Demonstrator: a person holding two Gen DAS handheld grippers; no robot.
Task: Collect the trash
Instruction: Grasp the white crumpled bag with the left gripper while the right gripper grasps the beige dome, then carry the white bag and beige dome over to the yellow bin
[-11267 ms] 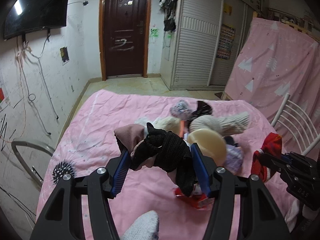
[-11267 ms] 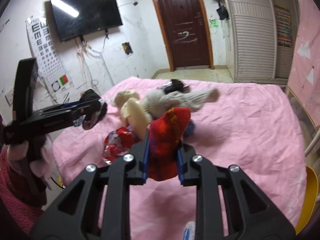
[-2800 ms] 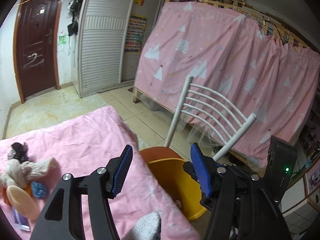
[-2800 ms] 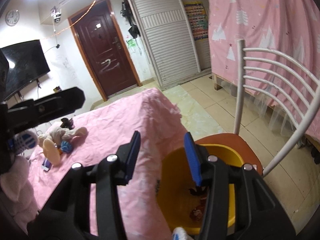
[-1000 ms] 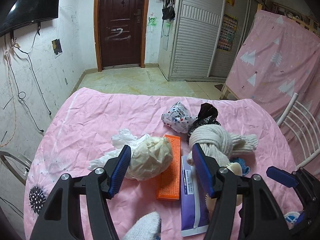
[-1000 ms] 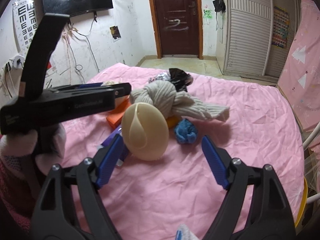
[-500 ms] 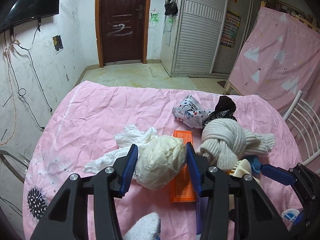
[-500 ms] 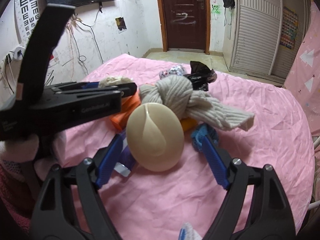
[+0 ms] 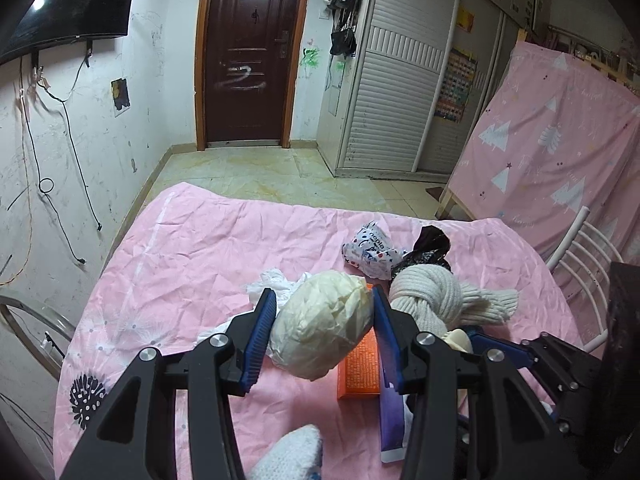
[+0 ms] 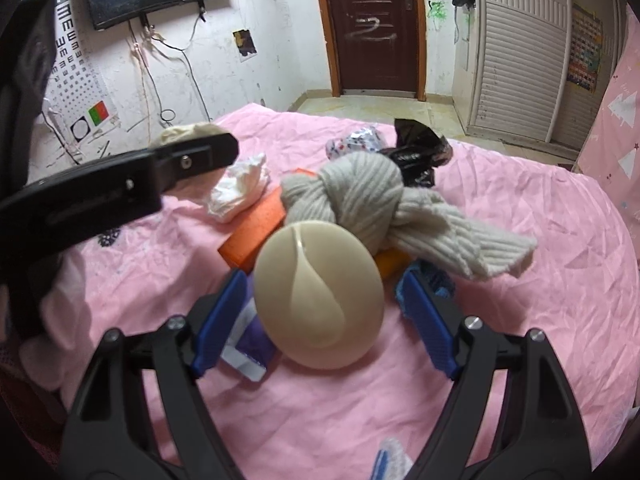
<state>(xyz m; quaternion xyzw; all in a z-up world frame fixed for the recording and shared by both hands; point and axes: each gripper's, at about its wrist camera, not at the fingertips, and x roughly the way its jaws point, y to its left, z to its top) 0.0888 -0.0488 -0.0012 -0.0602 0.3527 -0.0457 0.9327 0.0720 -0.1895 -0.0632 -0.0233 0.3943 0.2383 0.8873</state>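
My left gripper (image 9: pixel 322 330) is shut on a cream crumpled paper ball (image 9: pixel 322 330) and holds it above the pink table cloth (image 9: pixel 192 264). The ball also shows in the right wrist view (image 10: pixel 188 132) behind the left gripper's finger. My right gripper (image 10: pixel 320 308) is open, its blue pads on either side of a beige round lid-like object (image 10: pixel 318 296) lying on the cloth. It shows in the left wrist view (image 9: pixel 492 350) at the lower right.
On the cloth lie a knotted cream knit scarf (image 10: pixel 376 200), an orange box (image 10: pixel 256 226), a white crumpled tissue (image 10: pixel 240 188), a black bag (image 10: pixel 420 148), a printed wrapper (image 9: pixel 372 250), a purple tube (image 9: pixel 390 412) and a blue scrap (image 10: pixel 440 280). A white chair (image 9: pixel 580 248) stands right.
My left gripper has closed on the cream paper ball and lifted it slightly. My right gripper has moved closer around the beige round object, still open.
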